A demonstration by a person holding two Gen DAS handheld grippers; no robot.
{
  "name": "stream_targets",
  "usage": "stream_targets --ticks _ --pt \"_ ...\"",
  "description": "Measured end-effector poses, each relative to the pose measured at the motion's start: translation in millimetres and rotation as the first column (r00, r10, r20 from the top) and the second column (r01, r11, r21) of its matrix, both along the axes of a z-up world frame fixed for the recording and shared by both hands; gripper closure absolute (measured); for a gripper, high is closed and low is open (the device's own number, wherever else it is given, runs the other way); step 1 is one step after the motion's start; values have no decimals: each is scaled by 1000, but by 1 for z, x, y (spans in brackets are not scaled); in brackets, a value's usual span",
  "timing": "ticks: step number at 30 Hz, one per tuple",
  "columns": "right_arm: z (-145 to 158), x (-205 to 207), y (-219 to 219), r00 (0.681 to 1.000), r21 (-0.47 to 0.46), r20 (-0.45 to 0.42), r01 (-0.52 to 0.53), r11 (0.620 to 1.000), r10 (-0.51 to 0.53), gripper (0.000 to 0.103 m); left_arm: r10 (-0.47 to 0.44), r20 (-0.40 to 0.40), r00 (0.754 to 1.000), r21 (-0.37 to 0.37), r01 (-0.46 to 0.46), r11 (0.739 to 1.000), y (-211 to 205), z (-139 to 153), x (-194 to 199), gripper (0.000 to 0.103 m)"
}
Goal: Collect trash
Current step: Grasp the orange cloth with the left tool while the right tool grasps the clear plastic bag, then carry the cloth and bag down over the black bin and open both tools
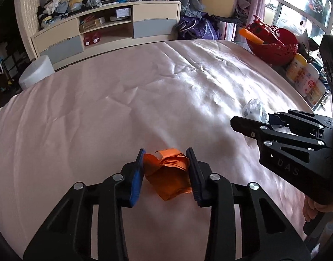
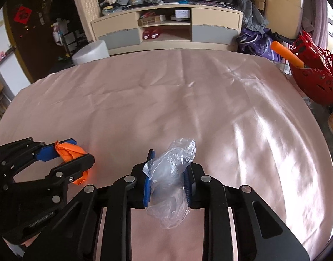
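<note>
A crumpled orange paper (image 1: pixel 168 174) lies on the pink tablecloth (image 1: pixel 123 100), and my left gripper (image 1: pixel 165 152) is shut on it, a blue pad pressing each side. The right wrist view shows that left gripper (image 2: pixel 82 149) from the side, clamped around the orange paper (image 2: pixel 67 149). My right gripper (image 2: pixel 169 158) is shut on a crumpled clear plastic bag (image 2: pixel 168 195), which bulges out above and below the pads. In the left wrist view the right gripper (image 1: pixel 250 119) sits at the right with the plastic bag (image 1: pixel 253 108) sticking out past it.
A red openwork basket (image 1: pixel 275 43) holding an orange tube stands at the table's far right, with white canisters (image 1: pixel 303 74) beside it. Beyond the table are a low cabinet (image 1: pixel 105 28) and a white roll (image 1: pixel 36 71). A person's hand (image 1: pixel 314 208) holds the right gripper's handle.
</note>
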State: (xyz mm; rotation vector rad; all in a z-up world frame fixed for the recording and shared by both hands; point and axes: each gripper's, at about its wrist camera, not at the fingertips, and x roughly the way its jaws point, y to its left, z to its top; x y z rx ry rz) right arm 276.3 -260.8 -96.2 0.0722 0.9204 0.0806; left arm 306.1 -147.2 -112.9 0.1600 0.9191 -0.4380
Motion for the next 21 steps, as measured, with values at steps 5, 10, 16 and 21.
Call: stream_targets --ticks 5,10,16,21 --pt "18 -31 22 999 22 34 -36 999 35 78 38 12 999 -41 -38 998 33 22 -31 68" --pt "41 -68 39 994 34 82 -70 997 67 78 59 52 997 -47 -57 997 60 50 -77 68" --pt "70 -124 54 983 3 150 -109 994 107 78 58 92 994 -49 -53 997 77 78 -147 68" --pt "85 -169 64 973 -9 188 -137 991 136 78 69 103 992 -62 -63 996 93 87 -203 68"
